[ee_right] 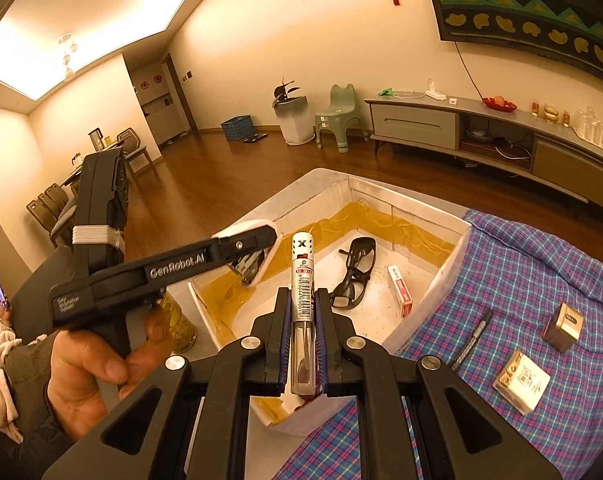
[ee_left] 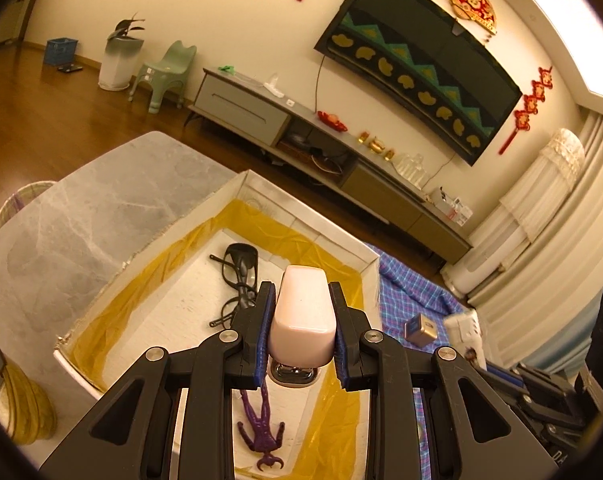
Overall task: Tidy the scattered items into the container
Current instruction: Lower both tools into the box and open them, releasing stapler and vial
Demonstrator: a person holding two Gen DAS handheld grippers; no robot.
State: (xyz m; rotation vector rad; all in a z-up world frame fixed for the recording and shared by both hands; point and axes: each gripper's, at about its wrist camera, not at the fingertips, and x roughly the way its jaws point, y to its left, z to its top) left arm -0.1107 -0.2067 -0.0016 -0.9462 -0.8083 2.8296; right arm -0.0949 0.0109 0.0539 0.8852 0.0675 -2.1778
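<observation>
Container (ee_right: 453,248), a white box lined with yellow film, sits at the table's edge beside a checked cloth (ee_right: 521,280); both grippers hang over it so their loads can drop inside. Left gripper (ee_left: 301,336) is clamped on a pale pink stapler (ee_left: 303,312), above the box floor near the glasses (ee_left: 241,276) and a purple figure (ee_left: 263,432); right gripper (ee_right: 303,344), jaws nearly together, pinches a slim tube with a barcode (ee_right: 303,280) over the near wall. A marker (ee_right: 473,340), a metal cube (ee_right: 563,326) and a small white box (ee_right: 521,384) wait on the cloth, likely next.
</observation>
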